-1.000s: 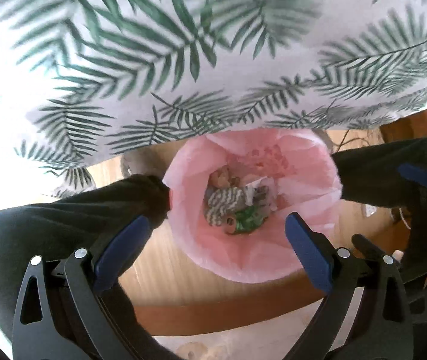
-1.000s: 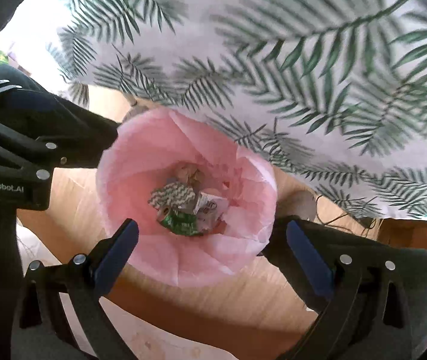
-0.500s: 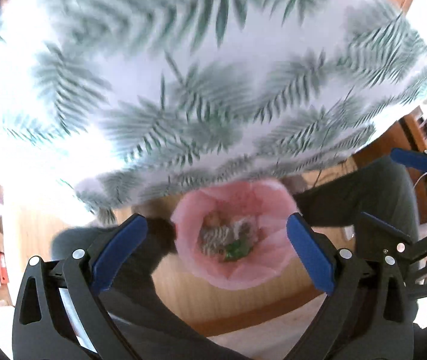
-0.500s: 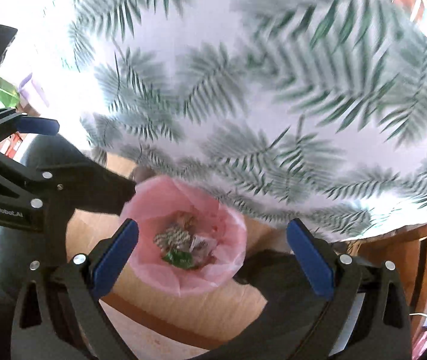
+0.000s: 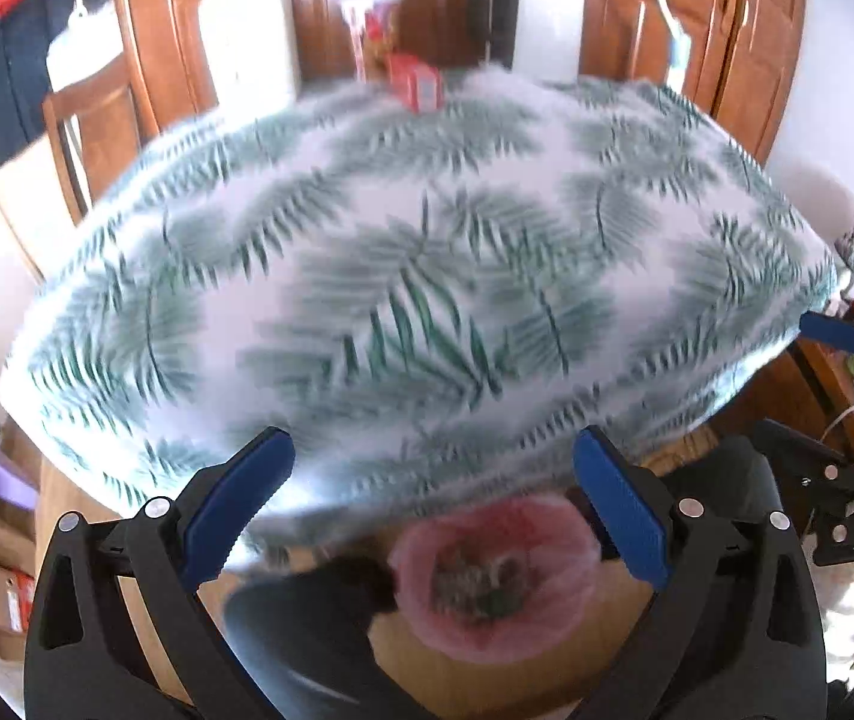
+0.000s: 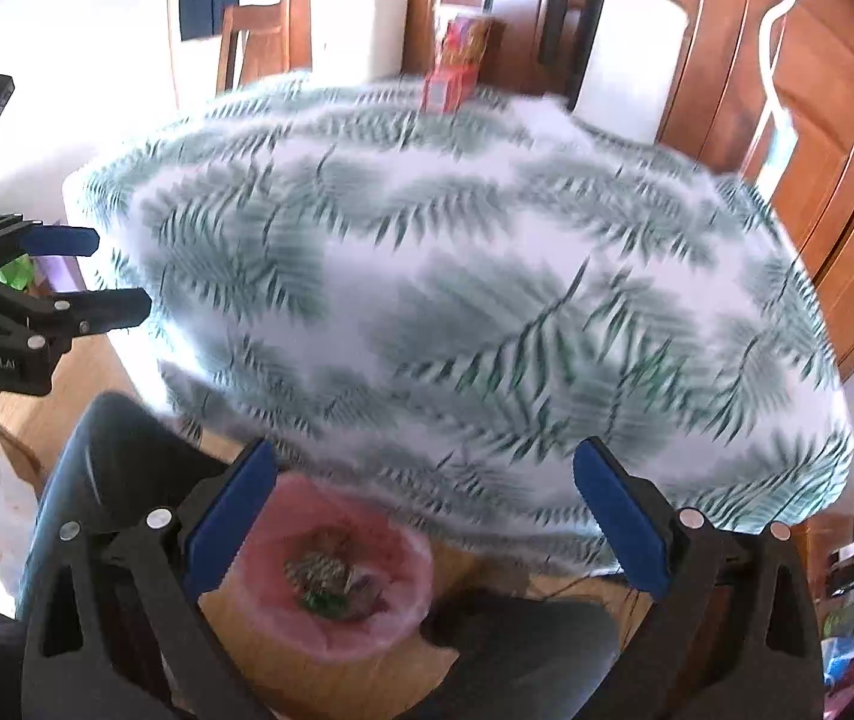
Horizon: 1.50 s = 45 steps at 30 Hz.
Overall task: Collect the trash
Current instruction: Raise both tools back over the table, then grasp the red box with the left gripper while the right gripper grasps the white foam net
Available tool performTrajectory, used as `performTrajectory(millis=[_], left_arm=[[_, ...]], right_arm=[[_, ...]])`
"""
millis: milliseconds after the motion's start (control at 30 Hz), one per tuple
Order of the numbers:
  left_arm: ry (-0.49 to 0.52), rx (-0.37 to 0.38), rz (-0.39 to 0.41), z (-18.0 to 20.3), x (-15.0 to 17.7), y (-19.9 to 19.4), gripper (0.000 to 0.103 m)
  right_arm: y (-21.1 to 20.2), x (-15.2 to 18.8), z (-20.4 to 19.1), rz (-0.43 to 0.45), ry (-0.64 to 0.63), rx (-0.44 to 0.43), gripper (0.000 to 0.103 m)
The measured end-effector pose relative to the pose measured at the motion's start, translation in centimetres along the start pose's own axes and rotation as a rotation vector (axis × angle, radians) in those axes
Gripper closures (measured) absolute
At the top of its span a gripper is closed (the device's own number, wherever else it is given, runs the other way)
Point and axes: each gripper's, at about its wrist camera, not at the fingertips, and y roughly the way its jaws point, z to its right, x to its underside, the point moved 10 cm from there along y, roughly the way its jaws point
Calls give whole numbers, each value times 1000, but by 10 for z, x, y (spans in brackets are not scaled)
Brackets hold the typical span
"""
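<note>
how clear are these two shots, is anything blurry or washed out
Left wrist view: the leaf-print tablecloth and pink trash bag are smeared by motion blur, while the left hand-held gripper stays sharp; fisheye bends the table edge. Right wrist view: the same smear on cloth and bag, the right hand-held gripper is crisp, and the upper-left wall is washed out bright.

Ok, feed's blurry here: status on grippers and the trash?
Both hand-held grippers, left and right, open, empty. Trash in pink-lined bin below the table edge. Nothing between.
</note>
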Motion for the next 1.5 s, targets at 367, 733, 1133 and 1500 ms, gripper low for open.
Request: performTrajectory(millis=[367,733,1133,1500], left_arm=[[28,8,119,6,-104,-1,6],[37,34,132,13,-183,45,6],[-33,20,57,-9,-248,144,6],[-43,18,10,-19,-275,194,6]], right_arm=[[12,-83,40,92,37,1,5],[64,-151,80,108,47,28,5],[145,-204,116,73,55,44,5],[203,-250,131,24,36,46,5]])
